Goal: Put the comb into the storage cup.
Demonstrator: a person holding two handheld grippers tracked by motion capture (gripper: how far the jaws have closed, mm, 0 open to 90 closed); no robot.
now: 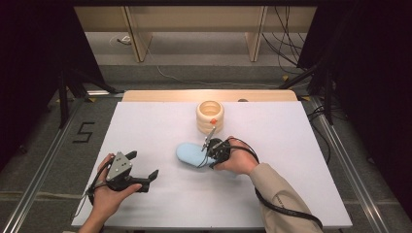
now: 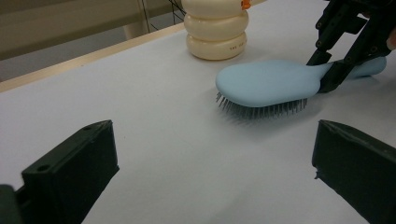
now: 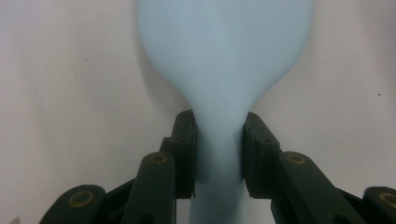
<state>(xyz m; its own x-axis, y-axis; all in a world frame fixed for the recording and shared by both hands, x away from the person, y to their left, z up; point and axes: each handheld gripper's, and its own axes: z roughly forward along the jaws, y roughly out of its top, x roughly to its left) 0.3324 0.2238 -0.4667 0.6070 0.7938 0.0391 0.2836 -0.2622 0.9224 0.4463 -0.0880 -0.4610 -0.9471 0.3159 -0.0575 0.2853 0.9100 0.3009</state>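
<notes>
The right gripper [image 3: 218,154] is seen clamped on the neck of a pale blue hairbrush [image 3: 224,56], a pad pressed against each side of the handle. The bristles, hidden there, are revealed in the left gripper view, pointing down onto the white table [image 2: 154,121]. The left gripper [image 1: 141,177] is held wide apart with nothing between its jaws, well apart from the brush. A cream ringed container [image 1: 210,115] is shown standing just beyond the brush.
</notes>
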